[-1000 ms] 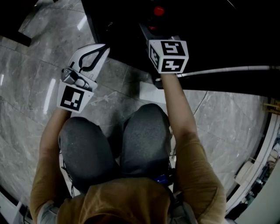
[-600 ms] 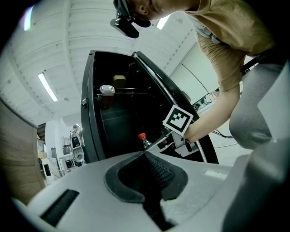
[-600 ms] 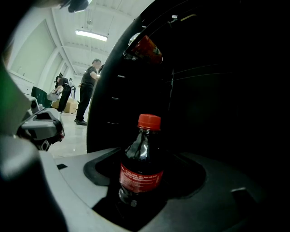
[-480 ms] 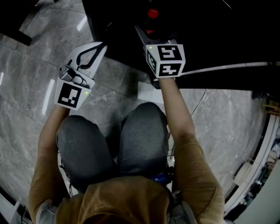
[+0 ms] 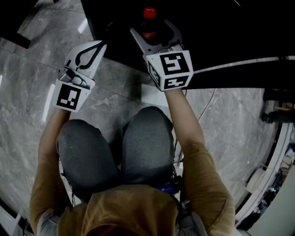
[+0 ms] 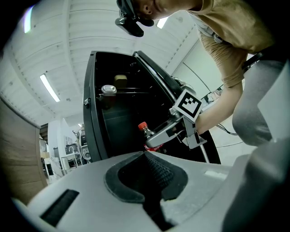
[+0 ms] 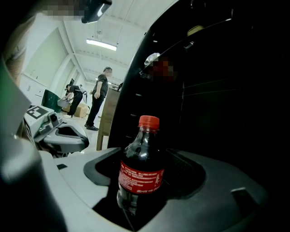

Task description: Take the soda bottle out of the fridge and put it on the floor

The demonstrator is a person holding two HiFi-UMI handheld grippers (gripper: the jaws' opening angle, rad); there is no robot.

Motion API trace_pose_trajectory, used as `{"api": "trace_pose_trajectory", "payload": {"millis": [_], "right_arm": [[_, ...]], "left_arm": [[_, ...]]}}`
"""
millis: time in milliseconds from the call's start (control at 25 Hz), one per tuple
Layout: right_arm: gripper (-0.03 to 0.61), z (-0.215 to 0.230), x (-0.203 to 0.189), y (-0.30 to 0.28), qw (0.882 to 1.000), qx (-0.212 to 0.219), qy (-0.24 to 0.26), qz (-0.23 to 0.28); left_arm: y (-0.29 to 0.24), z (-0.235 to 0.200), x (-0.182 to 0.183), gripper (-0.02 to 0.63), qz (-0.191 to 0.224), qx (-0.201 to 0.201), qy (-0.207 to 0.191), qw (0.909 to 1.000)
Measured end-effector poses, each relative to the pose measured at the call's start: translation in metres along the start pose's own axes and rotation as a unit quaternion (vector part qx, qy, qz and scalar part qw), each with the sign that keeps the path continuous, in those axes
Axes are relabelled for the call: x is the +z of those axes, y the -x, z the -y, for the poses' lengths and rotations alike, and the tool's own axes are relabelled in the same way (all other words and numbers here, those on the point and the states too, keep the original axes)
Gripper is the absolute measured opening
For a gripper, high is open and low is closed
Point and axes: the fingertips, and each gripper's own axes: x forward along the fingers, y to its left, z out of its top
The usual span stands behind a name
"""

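Note:
The soda bottle (image 5: 148, 14), dark with a red cap and red label, stands upright between the fingers of my right gripper (image 5: 152, 28), which is shut on its body (image 7: 139, 174). It is held just in front of the open black fridge (image 5: 221, 32), above the grey marble floor (image 5: 27, 92). My left gripper (image 5: 98, 45) hovers to the left over the floor, shut with nothing in it. The left gripper view shows the bottle (image 6: 144, 130) in the right gripper (image 6: 168, 130) before the fridge's dark inside (image 6: 113, 118).
A can (image 6: 108, 89) sits on an upper fridge shelf. The person's knees (image 5: 115, 152) are below both grippers. A white cable (image 5: 239, 63) runs along the fridge's base to the right. People (image 7: 97, 97) stand far off in the room.
My right gripper has shifted left with the bottle, and more of the bottle shows now. The left gripper has drifted a little left and up.

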Motion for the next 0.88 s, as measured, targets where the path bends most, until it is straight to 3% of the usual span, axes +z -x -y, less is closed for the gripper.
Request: {"api": "trace_pose_trajectory", "payload": {"millis": [200, 320, 640, 880], "right_arm": [[0.299, -0.016, -0.008, 0.008, 1.000, 0.024, 0.004, -0.001], [0.298, -0.029, -0.010, 0.014, 0.999, 0.041, 0.004, 0.001], [0.299, -0.068, -0.019, 0.020, 0.996, 0.092, 0.003, 0.013], [0.299, -0.092, -0.037, 0.022, 0.991, 0.132, 0.010, 0.008]], "left_arm": [[0.002, 0.000, -0.004, -0.005, -0.009, 0.004, -0.004, 0.9999], [0.006, -0.003, -0.006, -0.005, 0.001, 0.023, 0.027, 0.9994], [0.017, 0.002, -0.015, -0.005, 0.003, 0.044, 0.063, 0.9971], [0.022, 0.002, -0.026, -0.005, -0.014, 0.049, 0.055, 0.9972]]}}
